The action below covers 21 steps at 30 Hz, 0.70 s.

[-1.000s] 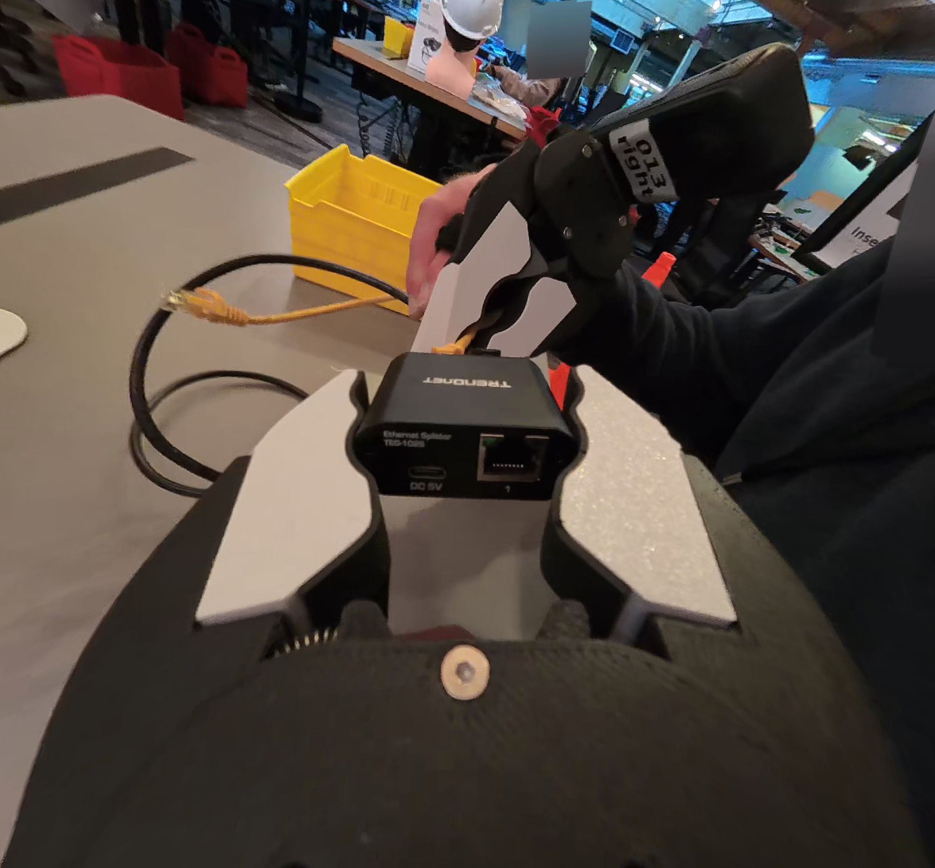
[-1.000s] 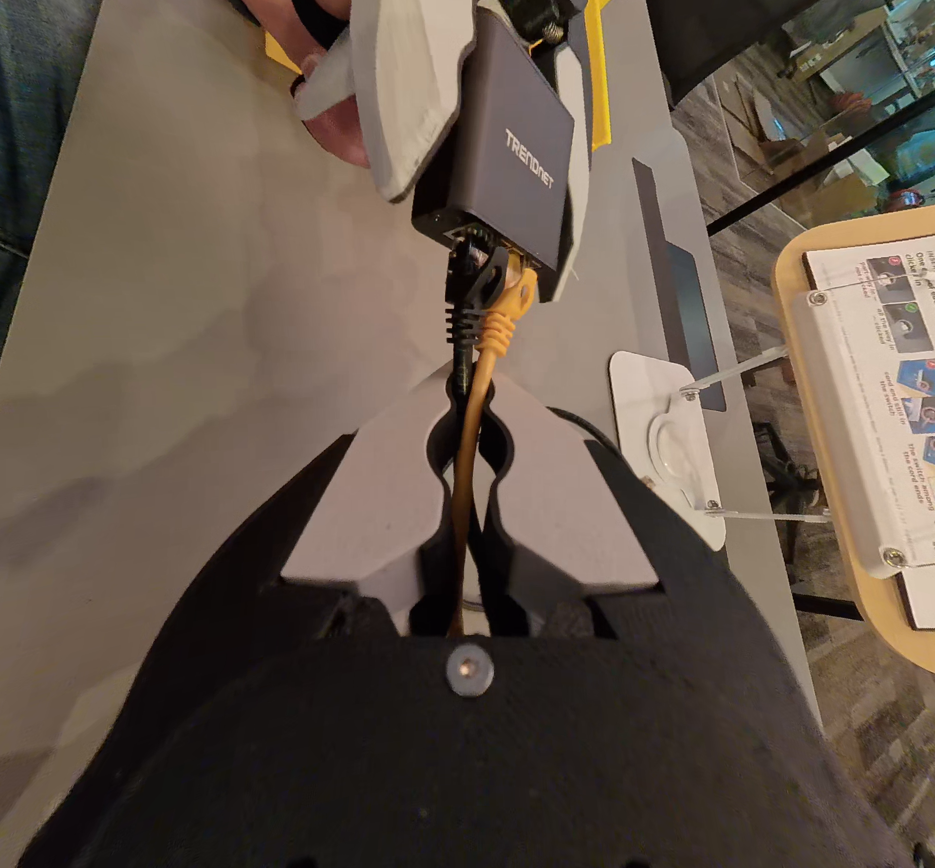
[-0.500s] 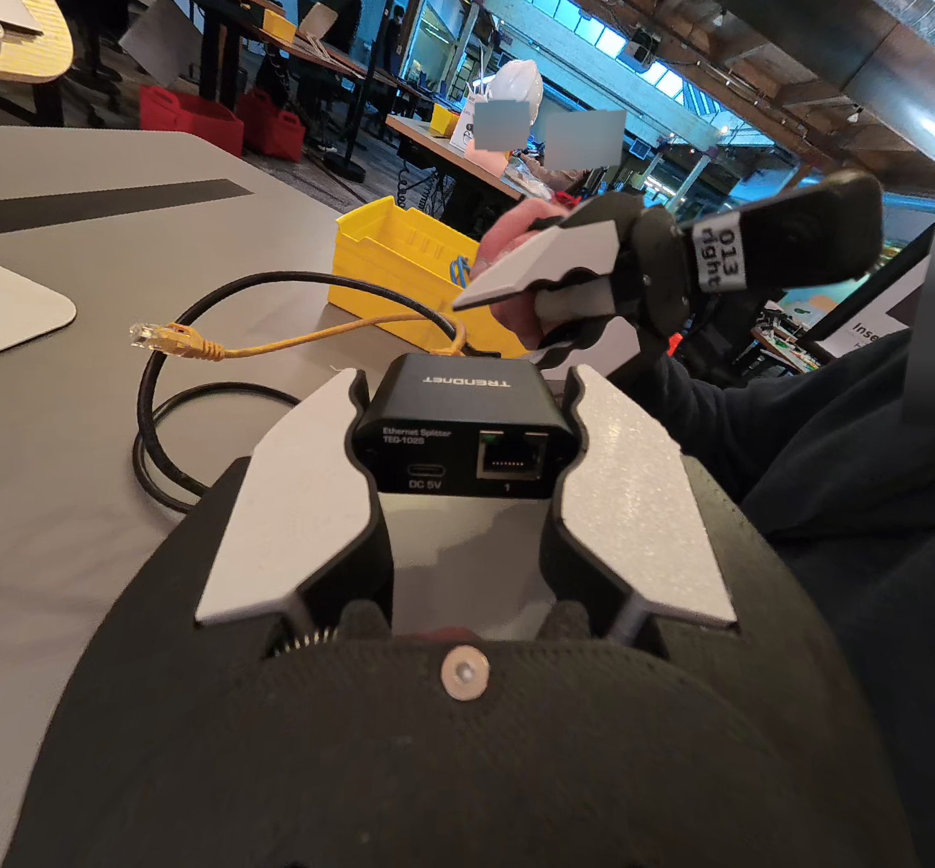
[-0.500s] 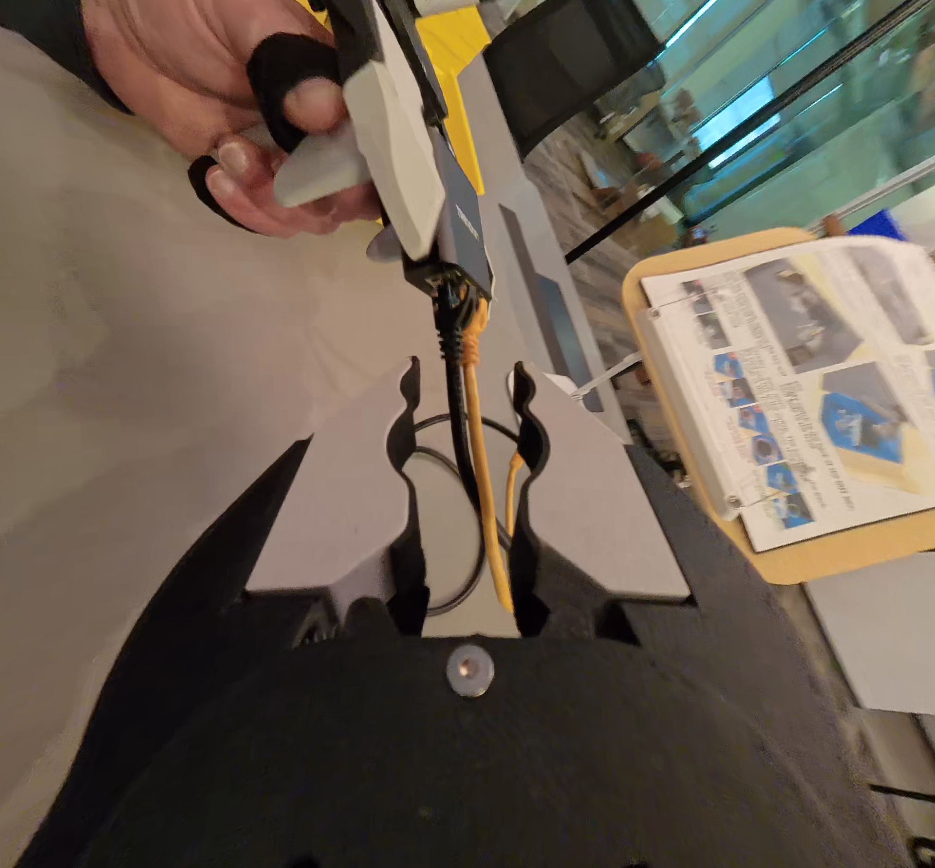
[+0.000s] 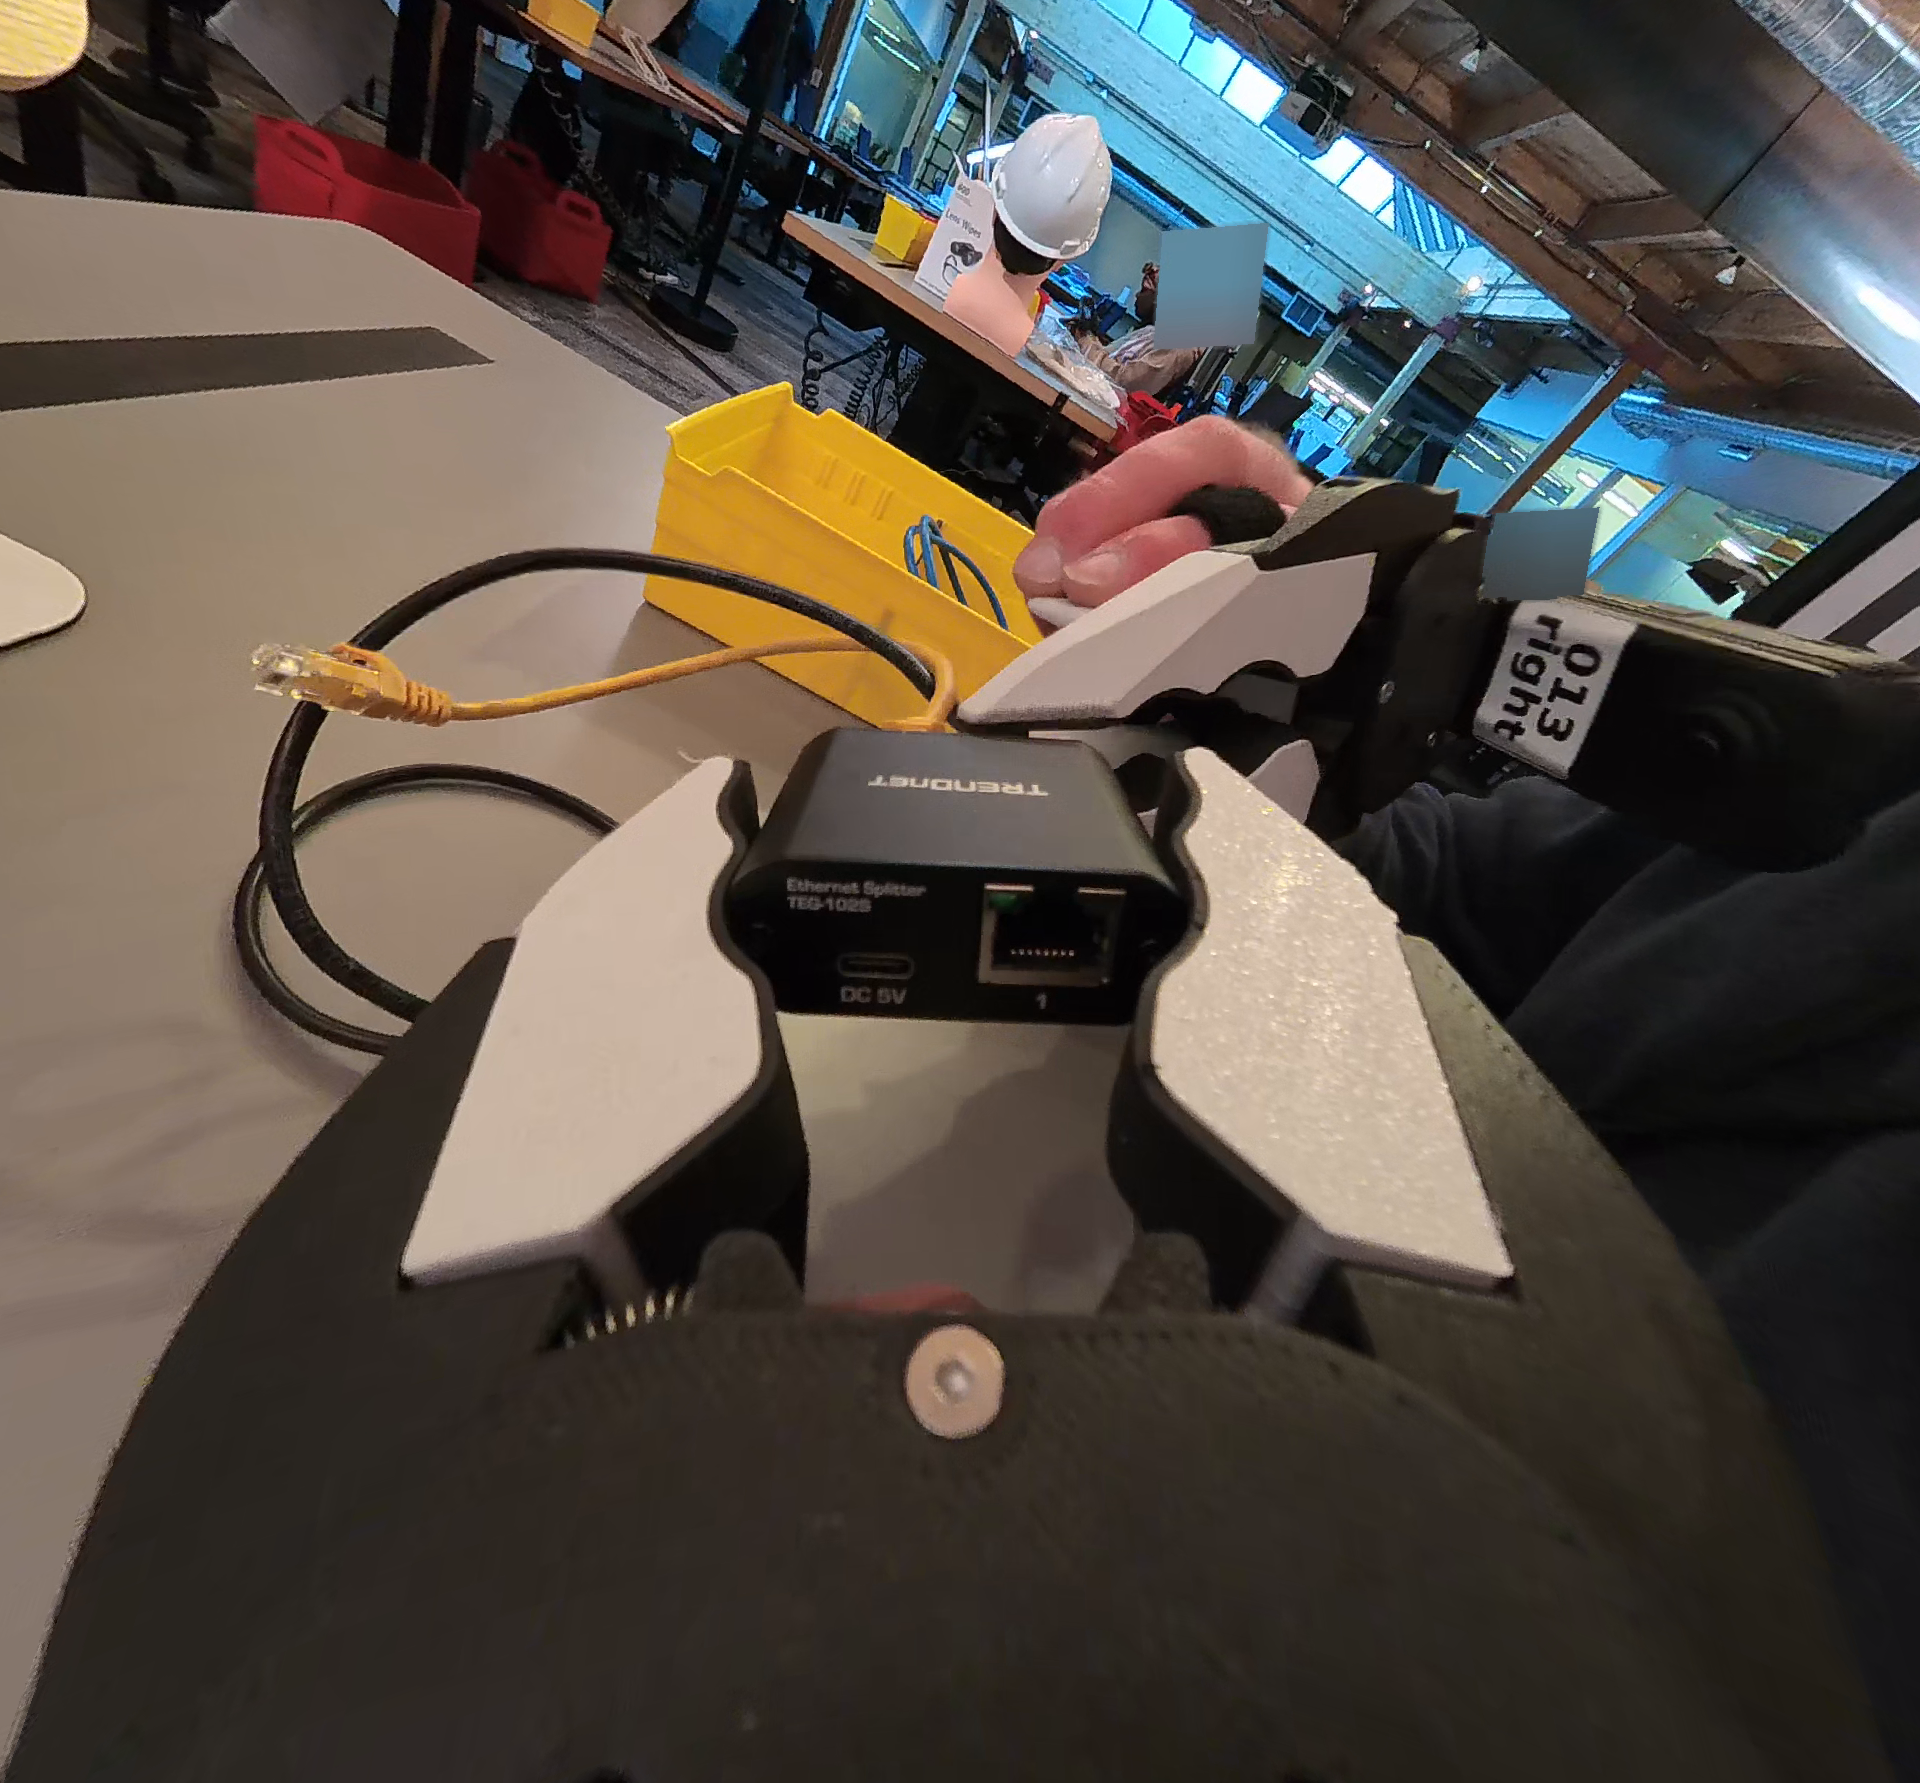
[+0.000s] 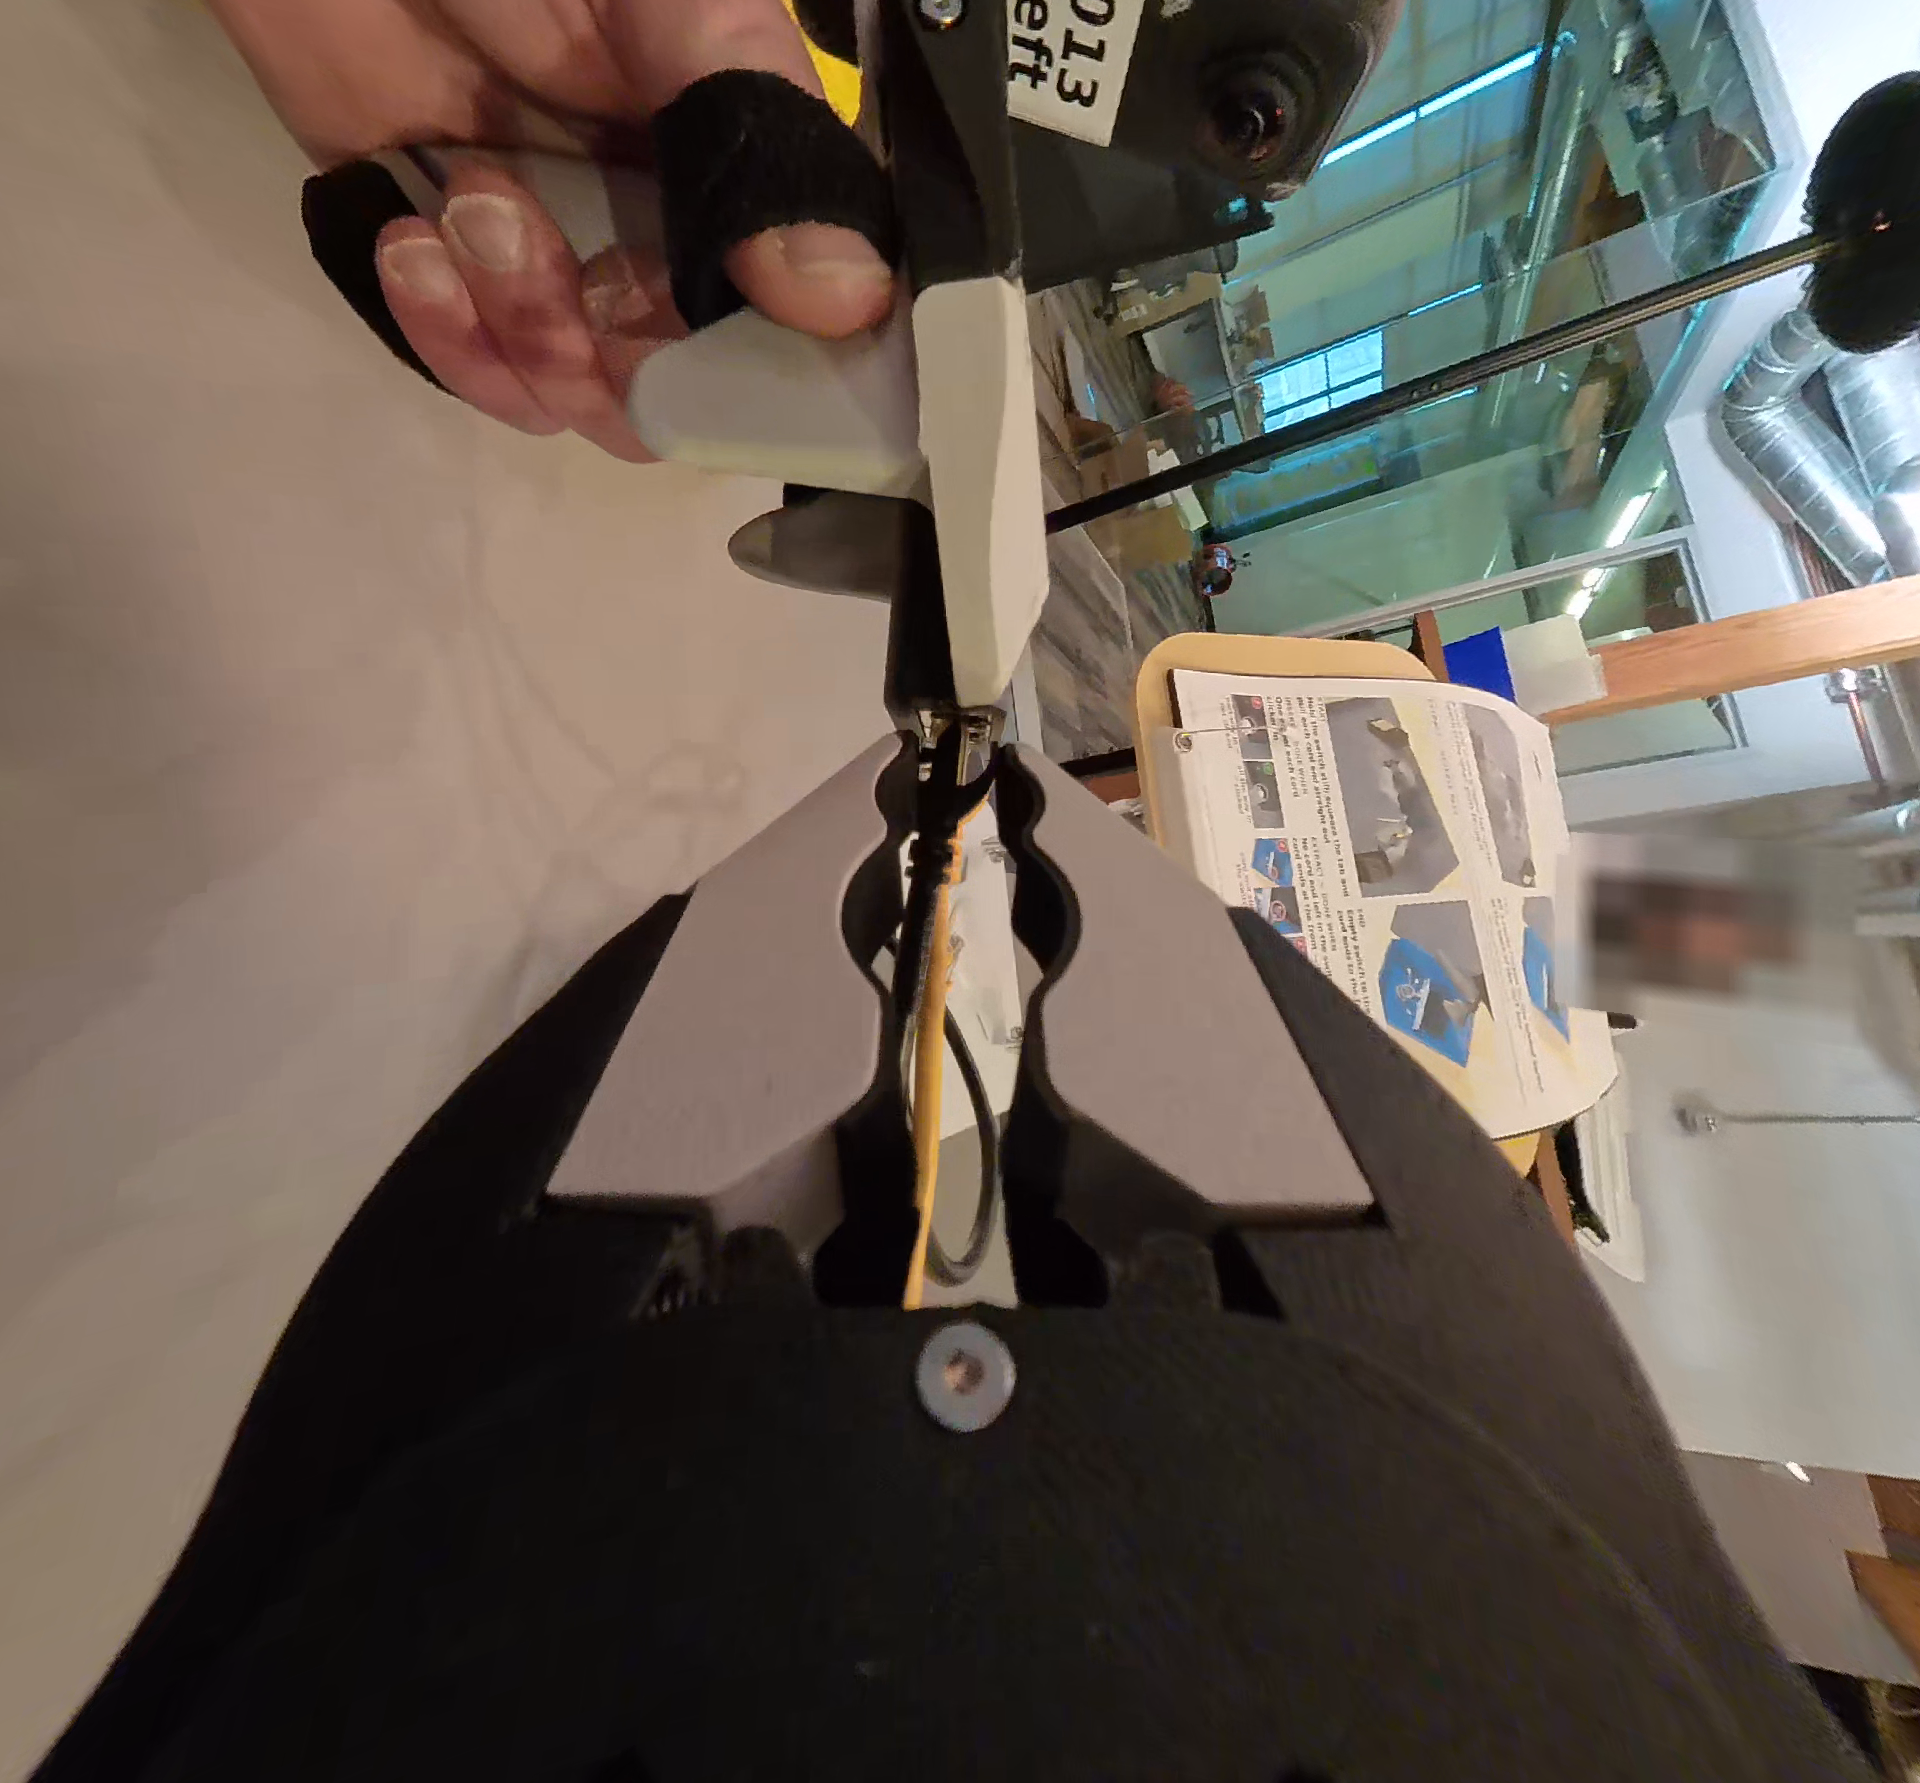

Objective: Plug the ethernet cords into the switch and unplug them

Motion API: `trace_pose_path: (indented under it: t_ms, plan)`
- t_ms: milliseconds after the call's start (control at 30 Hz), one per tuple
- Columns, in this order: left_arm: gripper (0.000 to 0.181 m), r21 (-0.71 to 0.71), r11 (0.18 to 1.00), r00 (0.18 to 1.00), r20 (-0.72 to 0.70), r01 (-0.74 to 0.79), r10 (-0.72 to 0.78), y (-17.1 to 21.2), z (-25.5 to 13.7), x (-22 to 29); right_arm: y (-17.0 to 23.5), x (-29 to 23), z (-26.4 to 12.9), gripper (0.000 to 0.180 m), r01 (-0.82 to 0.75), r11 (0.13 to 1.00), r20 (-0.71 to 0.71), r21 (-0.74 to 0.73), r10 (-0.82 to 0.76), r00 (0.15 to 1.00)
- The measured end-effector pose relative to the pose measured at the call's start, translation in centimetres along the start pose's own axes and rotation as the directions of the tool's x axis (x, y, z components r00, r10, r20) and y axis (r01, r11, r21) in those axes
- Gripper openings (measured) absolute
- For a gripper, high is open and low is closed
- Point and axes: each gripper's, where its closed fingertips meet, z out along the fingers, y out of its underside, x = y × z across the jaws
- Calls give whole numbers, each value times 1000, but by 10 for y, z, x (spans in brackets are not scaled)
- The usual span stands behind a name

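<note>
Seen only from the left wrist: front face of the black switch (image 5: 956,886), clamped on both sides by the left gripper (image 5: 956,912), with one empty network port and a small slot beside it. At 10 o'clock from it, free end of the orange cord (image 5: 353,684) lying on the grey table (image 5: 208,507) with its clear plug unplugged, inside loops of the black cord (image 5: 281,860). At 12 o'clock, a yellow bin (image 5: 790,507) holding blue wire. At 2 o'clock, the right gripper (image 5: 1060,725), its fingertips right behind the switch.

Seen only from the right wrist: rear of the switch (image 6: 914,653), edge-on, with the black cord (image 6: 925,902) plugged in and the orange cord (image 6: 930,1089) alongside. Right gripper (image 6: 951,757) narrowly parted, tips flanking the plugs; whether touching them, cannot tell. At 3 o'clock, a printed sheet on a wooden board (image 6: 1403,850). Left gripper (image 6: 977,507) above, gripped by a hand (image 6: 540,123).

Hard to make out: orange plug at the rear, hidden behind the black one.
</note>
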Motion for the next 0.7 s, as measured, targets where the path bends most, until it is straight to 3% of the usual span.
trace_pose_path:
  t_ms: [400, 633, 700]
  plan:
    - [73, -15, 999, 999, 3, 47, -47, 5, 2, -4, 4, -13, 2, 10, 116, 991, 162, -61, -104, 981]
    - [73, -17, 999, 999, -20, 29, -29, -1, 3, 2, 2, -4, -3, 9, 16, 999, 109, -51, -11, 994]
    - [74, 49, 998, 999, 11, 37, -37, -14, -7, -5, 11, -3, -11, 9, -13, 997, 103, -74, 21, 994]
